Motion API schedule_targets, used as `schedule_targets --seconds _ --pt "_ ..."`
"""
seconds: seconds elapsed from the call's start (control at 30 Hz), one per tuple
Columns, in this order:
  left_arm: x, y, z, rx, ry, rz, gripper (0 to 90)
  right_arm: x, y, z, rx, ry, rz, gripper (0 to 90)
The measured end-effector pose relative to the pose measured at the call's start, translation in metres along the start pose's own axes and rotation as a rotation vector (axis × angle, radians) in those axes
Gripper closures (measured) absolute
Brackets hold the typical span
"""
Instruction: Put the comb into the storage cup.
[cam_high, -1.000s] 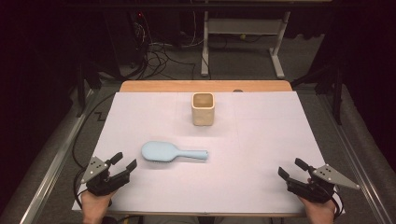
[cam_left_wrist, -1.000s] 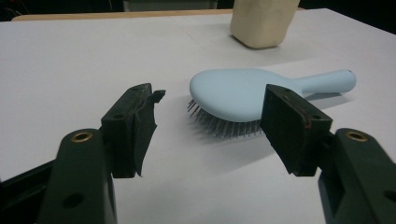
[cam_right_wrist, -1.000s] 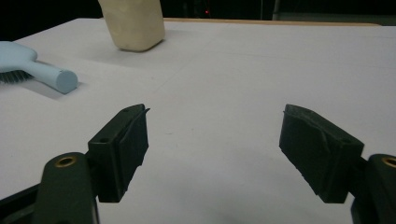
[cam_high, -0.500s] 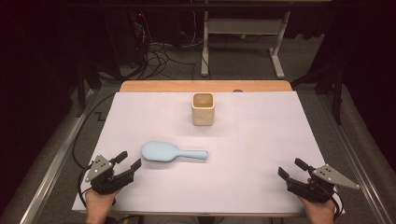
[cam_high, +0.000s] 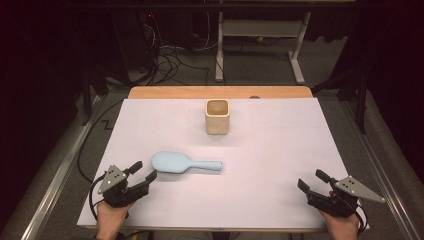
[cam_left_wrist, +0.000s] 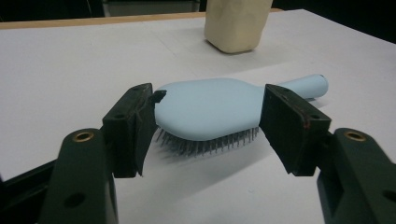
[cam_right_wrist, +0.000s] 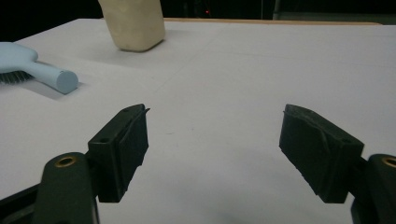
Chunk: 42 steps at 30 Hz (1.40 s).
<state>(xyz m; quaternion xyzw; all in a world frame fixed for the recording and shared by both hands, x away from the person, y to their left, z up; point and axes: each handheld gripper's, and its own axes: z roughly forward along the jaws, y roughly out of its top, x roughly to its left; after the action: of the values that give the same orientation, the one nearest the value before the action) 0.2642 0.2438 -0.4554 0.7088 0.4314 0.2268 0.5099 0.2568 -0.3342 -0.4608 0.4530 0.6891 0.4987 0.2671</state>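
Since the earlier frames the left gripper has crept toward the blue hairbrush, while the right gripper has stayed at the table's near right corner. From the high view, the brush lies bristles down, handle pointing right, with a beige cup well beyond it. Through the left gripper view, wide-spread jaws frame the brush head without touching it. Through the right gripper view, jaws gape wide over bare white surface, the brush handle far left.
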Motion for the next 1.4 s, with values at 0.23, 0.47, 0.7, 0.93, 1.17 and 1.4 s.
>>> schedule_targets --seconds 0.23,0.47,0.7,0.93,1.17,1.4 --pt "-0.004 0.001 0.003 0.002 -0.012 0.005 36.7 0.0 0.0 0.0 0.001 0.0 0.0 24.5" --pt "-0.009 0.002 0.007 0.006 -0.028 0.014 36.9 0.0 0.0 0.0 0.0 -0.001 0.001 24.5" --pt "-0.014 0.003 0.01 0.009 -0.042 0.024 37.1 0.0 0.0 0.0 0.0 -0.001 0.001 24.5" --pt "-0.017 0.004 0.013 0.014 -0.052 0.028 37.1 0.0 0.0 0.0 -0.002 0.0 0.0 24.5" --pt "-0.021 0.005 0.016 0.017 -0.061 0.035 37.2 0.0 0.0 -0.001 -0.004 0.002 0.0 24.6" --pt "-0.026 0.006 0.021 0.023 -0.069 0.044 37.1 0.0 0.0 -0.001 -0.008 0.002 0.001 24.7"
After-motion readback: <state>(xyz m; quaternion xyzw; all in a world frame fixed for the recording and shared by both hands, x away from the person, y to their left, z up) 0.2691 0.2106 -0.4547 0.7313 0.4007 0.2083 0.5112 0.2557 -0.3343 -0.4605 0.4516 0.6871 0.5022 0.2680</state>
